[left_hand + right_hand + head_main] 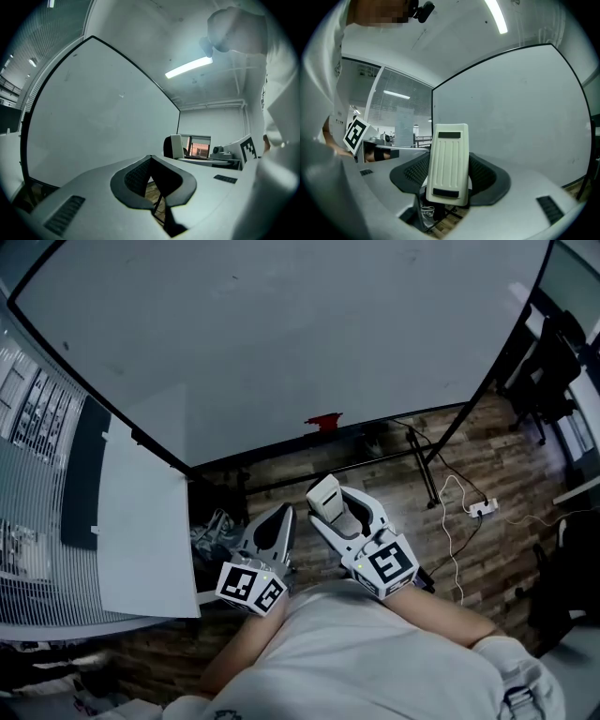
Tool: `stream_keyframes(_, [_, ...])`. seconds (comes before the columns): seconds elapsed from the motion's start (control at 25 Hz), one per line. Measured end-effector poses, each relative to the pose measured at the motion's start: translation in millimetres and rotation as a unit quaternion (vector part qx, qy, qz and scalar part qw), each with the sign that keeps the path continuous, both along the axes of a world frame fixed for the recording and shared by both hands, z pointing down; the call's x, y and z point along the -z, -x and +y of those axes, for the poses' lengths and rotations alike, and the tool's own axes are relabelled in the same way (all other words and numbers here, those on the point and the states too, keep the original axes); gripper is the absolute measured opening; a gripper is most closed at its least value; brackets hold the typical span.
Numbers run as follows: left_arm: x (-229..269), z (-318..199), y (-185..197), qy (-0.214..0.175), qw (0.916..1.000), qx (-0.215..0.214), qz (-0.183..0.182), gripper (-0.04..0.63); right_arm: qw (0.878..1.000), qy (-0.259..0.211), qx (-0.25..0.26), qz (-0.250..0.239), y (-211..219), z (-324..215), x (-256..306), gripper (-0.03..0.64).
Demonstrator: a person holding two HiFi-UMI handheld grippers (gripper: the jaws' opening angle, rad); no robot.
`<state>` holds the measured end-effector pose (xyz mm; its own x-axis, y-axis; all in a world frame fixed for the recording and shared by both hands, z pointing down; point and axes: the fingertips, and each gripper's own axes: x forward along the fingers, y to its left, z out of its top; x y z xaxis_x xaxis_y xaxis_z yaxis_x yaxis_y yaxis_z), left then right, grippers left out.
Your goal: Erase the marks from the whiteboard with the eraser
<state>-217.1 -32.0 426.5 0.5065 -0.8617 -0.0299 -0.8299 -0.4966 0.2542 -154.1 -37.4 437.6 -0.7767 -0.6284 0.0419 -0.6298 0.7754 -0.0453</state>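
Eraser (324,498), white ribbed block, sits clamped in the right gripper (330,510) in the head view, held low in front of the person's torso and well apart from the whiteboard (281,334); left gripper (279,519) just beside it on the left, jaws pressed together with nothing in them; board fills the top of the frame, surface plain pale with faint specks, small red item (323,420) at its lower edge; wooden floor (469,456) below, black stand legs (427,465), power strip (483,508) with a white cable to the right, white panel (141,512) at left. Left gripper view: left gripper (152,164) clenched, dark pads meeting at the tips, empty; whiteboard (93,108) behind on the left, ceiling light (188,67) above, monitor (199,146) on a desk far back. Right gripper view: right gripper (450,177) grasping the eraser (449,161), which stands roughly upright between the two pads, dark strips near its top and bottom; whiteboard (511,108) behind on the right, not touching the eraser
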Motion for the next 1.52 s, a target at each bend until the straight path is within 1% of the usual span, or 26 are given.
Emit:
stream_keyframes(0.2, [-1, -49, -35, 0.004, 1.0000, 0.000, 0.009, 0.006, 1.000, 0.004, 0.012, -0.002, -32, -49, 0, 0.252])
stream_keyframes(0.4, [-4, -91, -76, 0.009, 0.9999, 0.001, 0.006, 0.006, 1.000, 0.003, 0.016, -0.005, -74, -95, 0, 0.252])
stream_keyframes(0.48, [-7, -104, -92, 0.011, 0.9999, -0.001, 0.004, 0.006, 1.000, 0.002, 0.009, -0.007, -90, -113, -2, 0.252])
stream_keyframes(0.64, [-12, -119, -111, 0.019, 0.9998, 0.000, -0.002, 0.006, 0.999, 0.001, -0.021, -0.024, -123, -155, 3, 0.252])
stream_keyframes(0.8, [-8, -137, -111, 0.017, 0.9997, 0.019, -0.005, 0.006, 0.999, -0.015, -0.030, -0.030, -138, -178, 15, 0.252])
stream_keyframes(1.0, [-1, -164, -90, 0.008, 0.9988, 0.049, -0.005, 0.006, 0.999, -0.033, -0.030, -0.027, -134, -191, 20, 0.252])
stream_keyframes(1.24, [8, -192, -89, -0.001, 0.9994, 0.035, -0.006, 0.006, 0.998, -0.047, -0.034, -0.026, -125, -207, 30, 0.252])
stream_keyframes(1.4, [23, -210, -85, 0.004, 0.9996, 0.023, 0.017, 0.006, 0.998, -0.054, -0.033, -0.029, -110, -223, 40, 0.252])
stream_keyframes(1.52, [31, -221, -75, -0.006, 0.9996, 0.026, 0.006, 0.006, 0.996, -0.070, -0.038, -0.027, -96, -240, 52, 0.252])
